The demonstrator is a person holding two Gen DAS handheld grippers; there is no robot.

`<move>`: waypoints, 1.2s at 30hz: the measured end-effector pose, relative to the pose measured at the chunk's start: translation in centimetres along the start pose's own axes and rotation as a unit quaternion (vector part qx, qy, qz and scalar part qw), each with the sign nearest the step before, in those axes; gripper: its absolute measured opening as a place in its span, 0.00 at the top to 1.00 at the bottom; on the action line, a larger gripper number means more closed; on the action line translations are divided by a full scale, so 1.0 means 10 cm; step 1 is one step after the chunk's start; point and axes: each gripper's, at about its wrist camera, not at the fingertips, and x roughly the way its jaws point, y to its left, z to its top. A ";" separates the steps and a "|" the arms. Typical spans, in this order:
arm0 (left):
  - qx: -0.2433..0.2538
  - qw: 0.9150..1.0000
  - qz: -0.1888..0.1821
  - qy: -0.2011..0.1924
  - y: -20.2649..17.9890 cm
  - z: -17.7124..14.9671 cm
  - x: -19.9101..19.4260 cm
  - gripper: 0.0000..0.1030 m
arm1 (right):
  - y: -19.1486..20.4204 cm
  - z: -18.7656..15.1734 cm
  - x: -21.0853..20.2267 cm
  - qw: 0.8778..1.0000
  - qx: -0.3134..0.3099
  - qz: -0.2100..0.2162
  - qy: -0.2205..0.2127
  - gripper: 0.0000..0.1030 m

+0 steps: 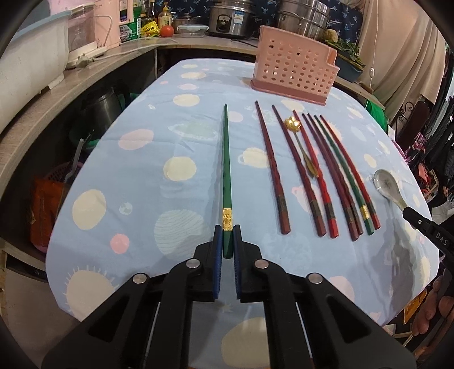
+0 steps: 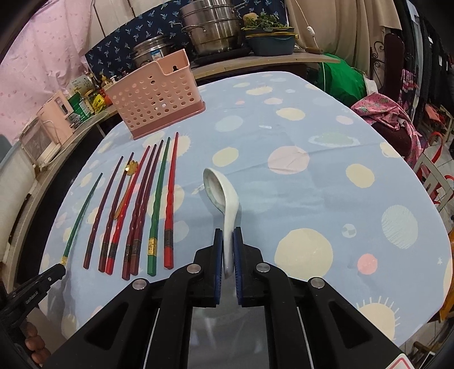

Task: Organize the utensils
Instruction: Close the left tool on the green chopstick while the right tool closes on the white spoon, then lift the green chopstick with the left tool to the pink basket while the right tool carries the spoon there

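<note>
My left gripper (image 1: 227, 241) is shut on the thick end of a green chopstick (image 1: 226, 170) that points away over the table. My right gripper (image 2: 227, 244) is shut on the handle of a white ceramic spoon (image 2: 220, 187), bowl end forward; the spoon also shows in the left wrist view (image 1: 386, 183). Several red, dark red and green chopsticks (image 1: 320, 170) lie side by side on the blue dotted tablecloth (image 1: 142, 176), with a small gold flower-ended spoon (image 1: 300, 142) among them. A pink perforated utensil holder (image 1: 295, 71) stands at the table's far side, also in the right wrist view (image 2: 153, 96).
A wooden counter (image 1: 85, 76) runs behind and left of the table, carrying a rice cooker (image 1: 229, 20), steel pots (image 2: 212, 28), bottles and a pink appliance. Pink fabric (image 2: 383, 110) and clutter sit off the table's right edge.
</note>
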 end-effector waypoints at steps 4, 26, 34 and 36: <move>-0.002 1.000 0.000 -0.022 -0.01 0.13 -0.17 0.93 | 0.00 0.12 -0.11 1.000 0.002 0.000 -0.014 0.93; -0.018 0.988 0.006 -0.152 0.04 1.39 -0.86 0.94 | 0.08 0.63 -0.17 0.999 -0.005 0.012 -0.048 0.94; -0.012 0.983 0.000 -0.181 -0.03 1.75 -1.05 0.93 | 0.15 0.84 -0.16 0.998 -0.012 0.026 -0.054 0.94; -0.011 0.982 -0.005 -0.189 -0.05 1.84 -1.11 0.93 | 0.15 0.93 -0.16 0.998 -0.012 0.033 -0.057 0.94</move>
